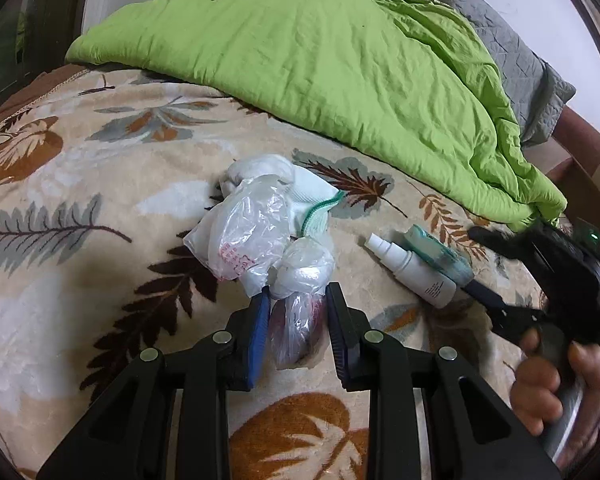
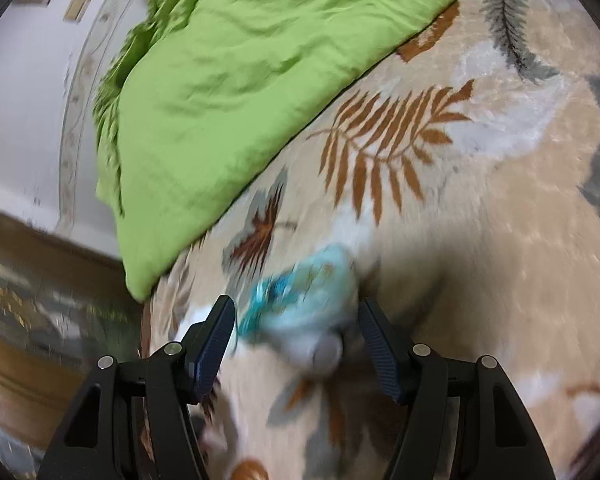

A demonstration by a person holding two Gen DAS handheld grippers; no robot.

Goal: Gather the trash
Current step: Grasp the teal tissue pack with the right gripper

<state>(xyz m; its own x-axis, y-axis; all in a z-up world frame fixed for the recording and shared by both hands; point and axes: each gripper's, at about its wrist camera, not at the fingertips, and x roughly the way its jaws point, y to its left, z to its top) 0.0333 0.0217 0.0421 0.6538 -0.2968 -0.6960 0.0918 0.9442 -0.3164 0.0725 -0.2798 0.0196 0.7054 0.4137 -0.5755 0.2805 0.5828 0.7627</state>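
Observation:
In the left wrist view my left gripper is shut on a clear plastic bag with something dark inside, part of a heap of crumpled bags and white wrappers on the leaf-patterned blanket. A white spray bottle and a teal tube lie to the right. My right gripper reaches them from the right, hand-held. In the blurred right wrist view my right gripper is open, its fingers either side of the teal tube and the white bottle's end.
A green duvet covers the far half of the bed, with a grey pillow behind it. The bed's edge, a white wall and wooden floor lie left in the right wrist view.

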